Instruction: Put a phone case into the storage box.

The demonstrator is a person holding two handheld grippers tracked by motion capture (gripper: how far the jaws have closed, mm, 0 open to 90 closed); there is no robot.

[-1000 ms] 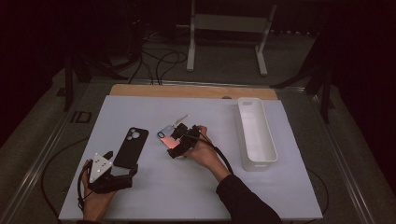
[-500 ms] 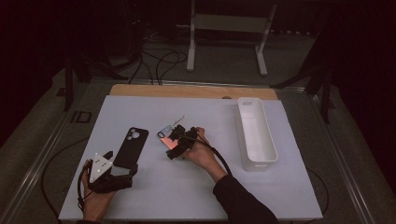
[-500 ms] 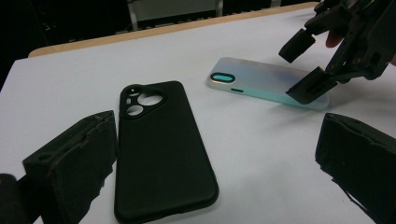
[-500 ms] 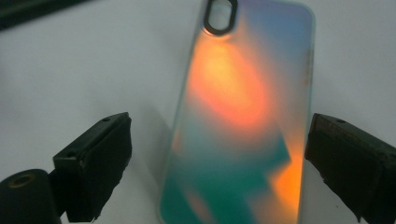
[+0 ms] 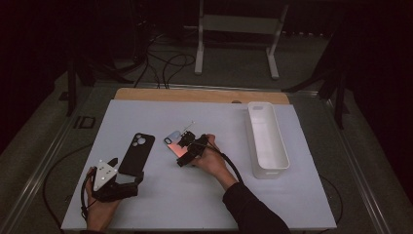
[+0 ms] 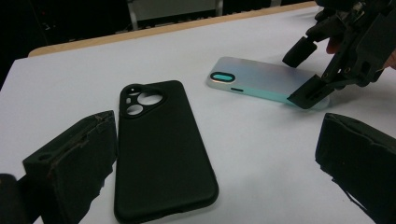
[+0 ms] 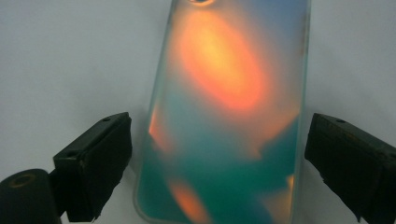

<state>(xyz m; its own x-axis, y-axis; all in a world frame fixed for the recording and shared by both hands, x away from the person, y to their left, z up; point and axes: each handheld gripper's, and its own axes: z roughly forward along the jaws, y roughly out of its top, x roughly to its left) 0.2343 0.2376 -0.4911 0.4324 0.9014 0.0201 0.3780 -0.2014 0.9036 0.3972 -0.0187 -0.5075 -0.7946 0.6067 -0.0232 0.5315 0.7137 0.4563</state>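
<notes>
The iridescent phone (image 7: pixel 224 116) lies flat between the right tongs' (image 7: pixel 219 163) spread-apart jaws.

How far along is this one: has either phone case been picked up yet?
Nothing looks done: the iridescent case and black case both lie flat on the table. In hand: the right tool straddles the iridescent case, jaws open. The left tool waits open. Grasping and moving remain; the white bin looks empty.

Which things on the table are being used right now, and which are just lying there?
In use:
shiny phone, between the open jaws of the right gripper
black phone case, just ahead of the left gripper

Just lying there:
white tray
floor cables
</notes>
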